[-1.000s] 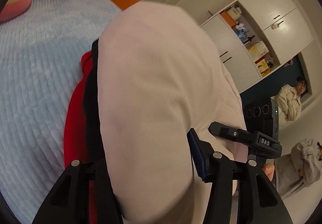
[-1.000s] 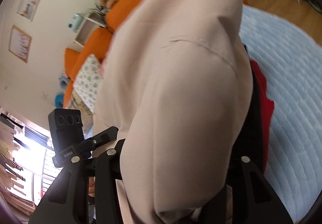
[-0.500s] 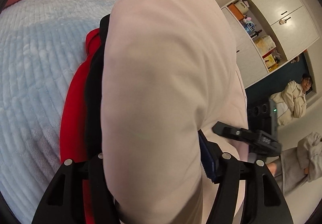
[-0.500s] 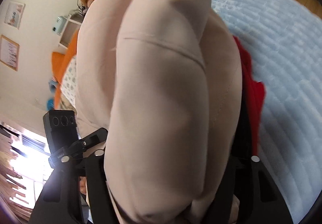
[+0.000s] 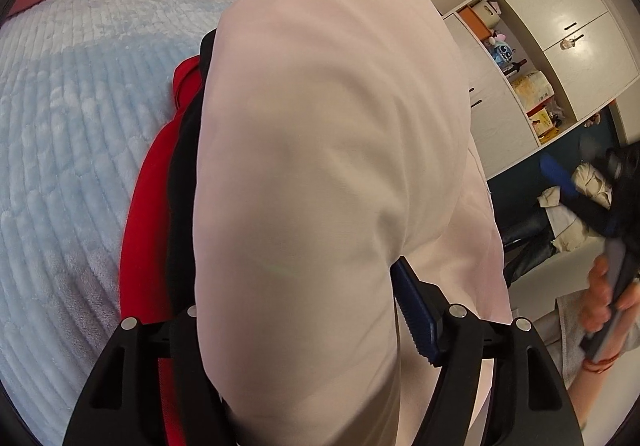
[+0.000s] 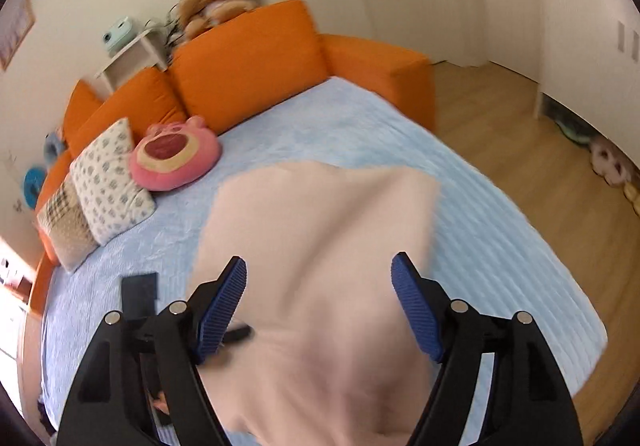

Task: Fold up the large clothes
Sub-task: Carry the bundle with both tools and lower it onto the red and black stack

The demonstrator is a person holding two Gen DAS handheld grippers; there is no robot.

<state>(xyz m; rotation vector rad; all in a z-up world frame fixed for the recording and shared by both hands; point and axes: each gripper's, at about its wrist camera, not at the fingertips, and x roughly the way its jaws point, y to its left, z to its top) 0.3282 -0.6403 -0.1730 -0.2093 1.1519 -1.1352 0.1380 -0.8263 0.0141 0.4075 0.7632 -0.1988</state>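
Note:
A pale pink garment point(image 5: 328, 173), folded into a thick roll, bulges up between the fingers of my left gripper point(image 5: 296, 286). Its jaws are opening: the ribbed face of the right blue pad point(image 5: 416, 310) shows bare beside the cloth, and the left finger is hidden under it. Red cloth point(image 5: 144, 246) and black cloth point(image 5: 182, 181) lie under the roll on the left. In the right wrist view the pink garment point(image 6: 320, 230) rests on the light blue blanket point(image 6: 500, 254). My right gripper point(image 6: 320, 258) hangs above it, jaws opening, nothing between the pads. It also appears blurred point(image 5: 592, 197) at the left view's right edge.
The blanket covers an orange sofa bed point(image 6: 248, 57) with a pink plush cushion point(image 6: 176, 153) and patterned pillows point(image 6: 108, 177) at its back left. Wooden floor point(image 6: 520, 133) runs along the right. White cupboards point(image 5: 560, 45) and a seated person point(image 5: 560, 213) are beyond the bed.
My right gripper has let go of the pink garment and risen, so the cloth now lies below it. My left gripper's jaws have widened around the roll.

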